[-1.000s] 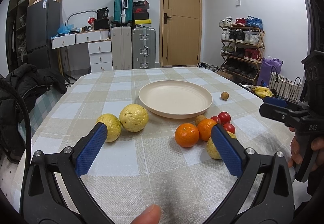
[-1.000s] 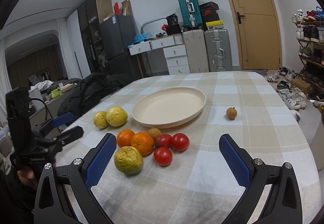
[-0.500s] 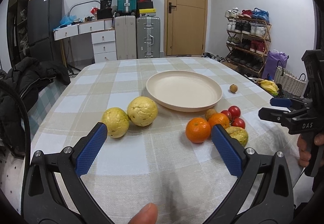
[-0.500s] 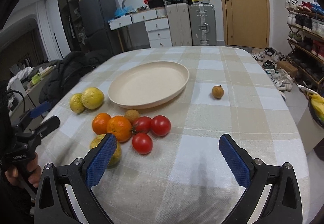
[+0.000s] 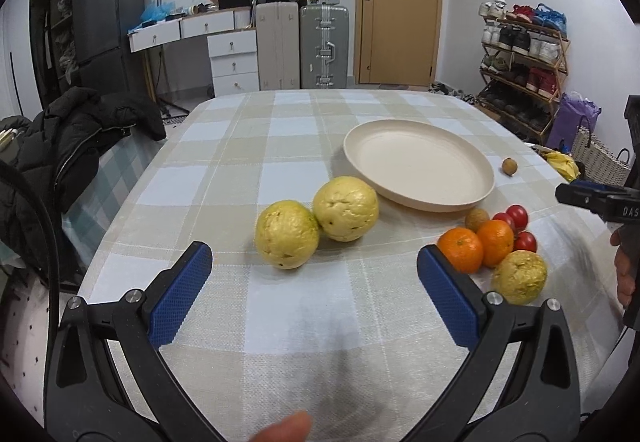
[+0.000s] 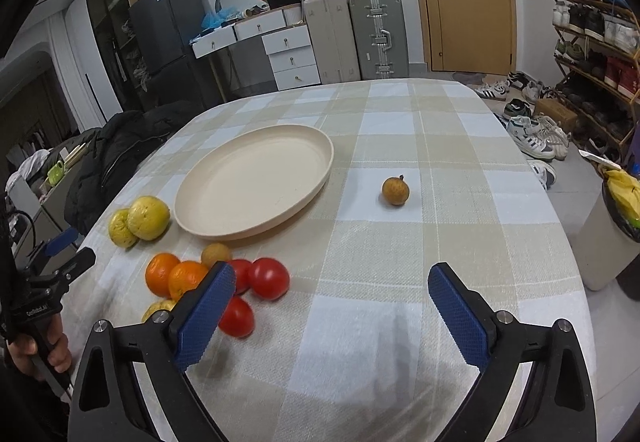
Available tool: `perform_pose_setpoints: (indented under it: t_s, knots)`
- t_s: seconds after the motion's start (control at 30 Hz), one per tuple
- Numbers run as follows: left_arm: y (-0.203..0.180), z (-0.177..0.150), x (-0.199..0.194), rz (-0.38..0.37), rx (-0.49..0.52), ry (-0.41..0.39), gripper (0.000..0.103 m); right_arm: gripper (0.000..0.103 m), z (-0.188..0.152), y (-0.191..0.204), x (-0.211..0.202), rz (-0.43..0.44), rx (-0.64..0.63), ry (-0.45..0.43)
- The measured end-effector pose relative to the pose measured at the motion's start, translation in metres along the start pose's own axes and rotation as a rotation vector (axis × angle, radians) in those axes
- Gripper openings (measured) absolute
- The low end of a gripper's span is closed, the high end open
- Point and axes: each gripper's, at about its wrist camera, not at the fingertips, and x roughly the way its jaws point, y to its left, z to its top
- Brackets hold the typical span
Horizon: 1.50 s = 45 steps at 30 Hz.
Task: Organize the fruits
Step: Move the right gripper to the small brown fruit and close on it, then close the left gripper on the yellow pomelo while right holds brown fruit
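Jaws on both tools stand wide apart with nothing between them. Left gripper (image 5: 314, 266) hangs above bare checked cloth (image 5: 296, 314), its blue pads (image 5: 180, 292) pointing toward two yellow fruits (image 5: 316, 220) that touch each other just ahead. Right gripper (image 6: 332, 292) hangs over the cloth too, and its left pad (image 6: 204, 316) covers part of the fruit cluster.

That cluster lies on the cloth near the plate (image 6: 256, 182): two oranges (image 6: 176, 276) side by side, a small brown fruit (image 6: 216, 253) behind them, three tomatoes (image 6: 264, 282) close together, and a third yellow fruit (image 5: 519, 276) at the near edge, mostly hidden in the right view. The tomatoes look slightly blurred.

The cream plate sits near the middle of the table with nothing on it. The yellow pair lies just beside its rim on the left. A lone brown fruit (image 6: 395, 191) sits well apart on the plate's right side.

Beyond the table stand suitcases (image 5: 300, 38), white drawers (image 5: 232, 58), a wooden door (image 5: 396, 2), a shoe rack (image 5: 520, 58), and a black jacket (image 5: 72, 146) draped at the left.
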Motion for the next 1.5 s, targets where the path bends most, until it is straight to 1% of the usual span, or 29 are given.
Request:
perform_pose_setpoints:
  t_s: [0.03, 0.1, 0.13, 0.23, 0.33, 0.43, 0.63, 0.73, 0.83, 0.87, 0.93, 1.0, 1.03, 1.07, 1.1, 1.17, 1.23, 1.27, 1.37, 1.4, 1.43, 1.5]
  knots:
    - [0.002, 0.001, 0.003, 0.003, -0.001, 0.008, 0.102, 0.097, 0.003, -0.003, 0.004, -0.001, 0.005, 0.004]
    - [0.005, 0.002, 0.009, 0.007, -0.002, 0.025, 0.102, 0.092, 0.01, -0.008, 0.008, -0.009, 0.013, 0.011]
    - [0.006, 0.004, 0.014, 0.011, -0.001, 0.036, 0.102, 0.087, 0.012, -0.011, 0.01, -0.011, 0.019, 0.016]
    - [0.01, 0.006, 0.026, 0.037, 0.001, 0.075, 0.102, 0.084, 0.021, -0.019, 0.022, -0.015, 0.038, 0.036]
    - [0.016, 0.008, 0.037, 0.04, -0.007, 0.093, 0.102, 0.074, 0.028, -0.026, 0.033, -0.028, 0.054, 0.055]
    - [0.02, 0.012, 0.045, 0.056, -0.006, 0.108, 0.102, 0.073, 0.036, -0.034, 0.045, -0.027, 0.078, 0.072]
    - [0.028, 0.018, 0.063, 0.063, -0.011, 0.133, 0.102, 0.067, 0.044, -0.042, 0.065, -0.034, 0.115, 0.087]
    - [0.03, 0.019, 0.071, 0.069, -0.007, 0.153, 0.102, 0.059, 0.047, -0.045, 0.076, -0.046, 0.135, 0.102]
    - [0.032, 0.019, 0.078, 0.066, -0.009, 0.172, 0.102, 0.059, 0.051, -0.048, 0.084, -0.052, 0.144, 0.106]
    - [0.033, 0.019, 0.078, 0.067, -0.008, 0.176, 0.102, 0.055, 0.052, -0.05, 0.087, -0.057, 0.149, 0.115]
    - [0.034, 0.02, 0.081, 0.066, -0.01, 0.177, 0.102, 0.052, 0.053, -0.051, 0.09, -0.046, 0.154, 0.121]
    - [0.035, 0.021, 0.082, 0.062, -0.012, 0.181, 0.102, 0.048, 0.055, -0.051, 0.092, -0.063, 0.141, 0.115]
    - [0.034, 0.021, 0.082, 0.061, -0.011, 0.183, 0.102, 0.046, 0.056, -0.051, 0.094, -0.065, 0.138, 0.117]
    - [0.034, 0.021, 0.082, 0.058, -0.009, 0.185, 0.102, 0.04, 0.057, -0.051, 0.094, -0.07, 0.135, 0.116]
    - [0.033, 0.021, 0.083, 0.057, -0.004, 0.189, 0.102, 0.037, 0.057, -0.051, 0.095, -0.07, 0.132, 0.118]
    - [0.033, 0.021, 0.084, 0.062, -0.001, 0.196, 0.102, 0.027, 0.056, -0.05, 0.095, -0.076, 0.119, 0.12]
    - [0.035, 0.021, 0.086, 0.046, -0.009, 0.201, 0.1, 0.025, 0.056, -0.048, 0.095, -0.076, 0.11, 0.121]
    - [0.036, 0.021, 0.086, 0.04, -0.011, 0.204, 0.097, 0.025, 0.055, -0.048, 0.095, -0.074, 0.106, 0.121]
    - [0.037, 0.02, 0.089, 0.03, -0.016, 0.218, 0.084, 0.024, 0.053, -0.044, 0.092, -0.067, 0.094, 0.116]
    - [0.037, 0.02, 0.09, 0.027, -0.018, 0.221, 0.08, 0.024, 0.052, -0.043, 0.091, -0.056, 0.088, 0.116]
    - [0.038, 0.02, 0.09, 0.021, -0.019, 0.223, 0.078, 0.024, 0.051, -0.041, 0.091, -0.047, 0.084, 0.114]
    - [0.038, 0.019, 0.09, 0.006, -0.022, 0.224, 0.07, 0.024, 0.049, -0.036, 0.087, -0.035, 0.068, 0.111]
